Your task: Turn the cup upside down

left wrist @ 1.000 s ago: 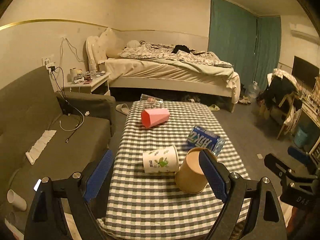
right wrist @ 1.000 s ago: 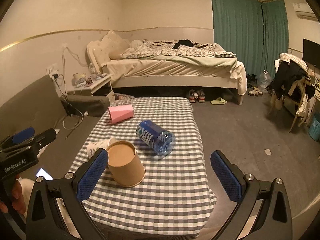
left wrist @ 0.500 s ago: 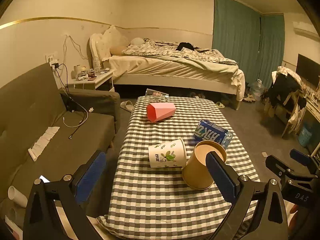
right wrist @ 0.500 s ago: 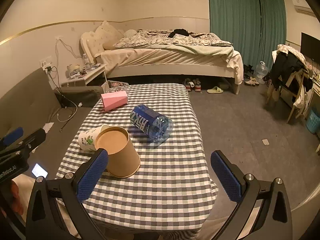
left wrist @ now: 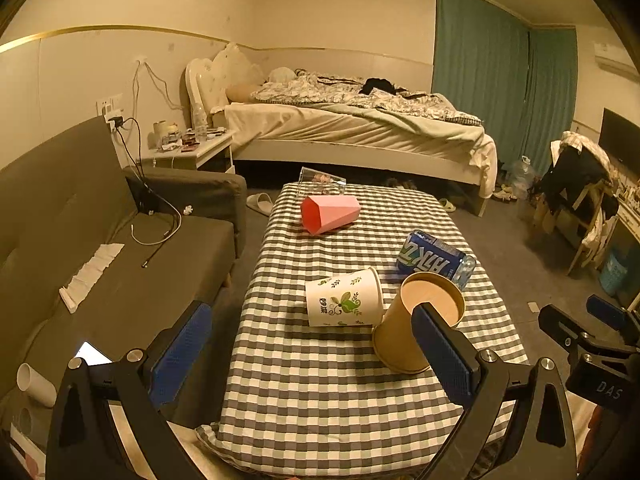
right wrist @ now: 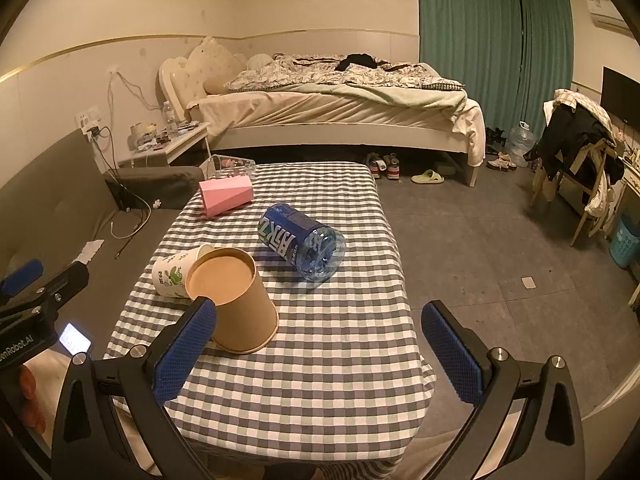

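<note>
Left gripper (left wrist: 308, 356): released, jaws spread wide, low in its own frame, holding nothing.
Right gripper (right wrist: 320, 352): also released and empty, jaws wide, at the bottom of its own frame above the near table edge.
Cups in reach: brown paper cup (right wrist: 236, 300) at lower left of centre in the right view; printed white cup (left wrist: 344, 298) lying on its side just beside it, apparently touching, though the contact line is hard to read.
Brown cup axis: near vertical, tilted a little; the flat disc on top looks like its base and the wider rim sits on the checked tablecloth (right wrist: 340, 360), so it seems already mouth-down.
White cup axis: flat along the table, mouth toward frame right in the left view, base toward frame left.
Others: pink cup (left wrist: 330, 214) on its side in the upper middle; blue-labelled bottle (right wrist: 300, 246) lying right of the cups.
Risk: a side-lying cup rolls away if one finger nudges it first.
Risk: thin paper walls crumple under a hard squeeze.
Risk: reaching for the white cup may topple its brown neighbour.
</note>
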The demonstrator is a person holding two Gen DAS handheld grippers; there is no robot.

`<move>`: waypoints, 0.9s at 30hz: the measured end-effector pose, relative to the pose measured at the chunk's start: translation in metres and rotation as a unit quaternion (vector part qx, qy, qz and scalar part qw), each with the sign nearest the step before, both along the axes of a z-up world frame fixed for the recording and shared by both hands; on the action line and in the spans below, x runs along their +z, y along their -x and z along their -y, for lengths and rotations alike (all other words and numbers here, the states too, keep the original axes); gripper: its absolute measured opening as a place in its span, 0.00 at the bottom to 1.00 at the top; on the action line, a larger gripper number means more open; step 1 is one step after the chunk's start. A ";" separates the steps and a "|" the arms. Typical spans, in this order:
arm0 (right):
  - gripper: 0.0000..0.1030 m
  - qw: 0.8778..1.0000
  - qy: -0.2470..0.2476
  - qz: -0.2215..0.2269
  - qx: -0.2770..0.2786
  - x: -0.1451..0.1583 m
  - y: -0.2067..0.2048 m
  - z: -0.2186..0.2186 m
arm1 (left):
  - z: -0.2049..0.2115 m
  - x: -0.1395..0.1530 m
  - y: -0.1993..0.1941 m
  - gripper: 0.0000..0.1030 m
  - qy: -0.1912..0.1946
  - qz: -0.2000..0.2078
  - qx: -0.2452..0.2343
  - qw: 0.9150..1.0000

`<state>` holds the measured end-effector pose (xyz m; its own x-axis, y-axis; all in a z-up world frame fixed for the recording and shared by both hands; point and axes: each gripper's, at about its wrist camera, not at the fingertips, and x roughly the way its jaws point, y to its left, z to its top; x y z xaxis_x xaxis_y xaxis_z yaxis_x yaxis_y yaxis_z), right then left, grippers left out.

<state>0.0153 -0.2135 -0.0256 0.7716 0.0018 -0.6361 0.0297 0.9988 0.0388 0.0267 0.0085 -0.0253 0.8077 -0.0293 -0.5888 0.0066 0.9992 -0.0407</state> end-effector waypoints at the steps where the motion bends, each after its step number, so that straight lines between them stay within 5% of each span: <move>1: 1.00 1.000 0.000 0.001 0.000 0.000 0.000 0.000 | 0.000 0.000 0.000 1.00 -0.001 0.000 0.001 1.000; 27: 1.00 1.000 0.002 0.001 0.003 0.004 0.001 -0.004 | 0.000 -0.001 0.000 1.00 -0.006 -0.002 0.008 1.000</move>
<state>0.0144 -0.2090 -0.0216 0.7734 0.0043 -0.6338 0.0236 0.9991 0.0356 0.0266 0.0089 -0.0265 0.8053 -0.0099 -0.5928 -0.0095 0.9995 -0.0295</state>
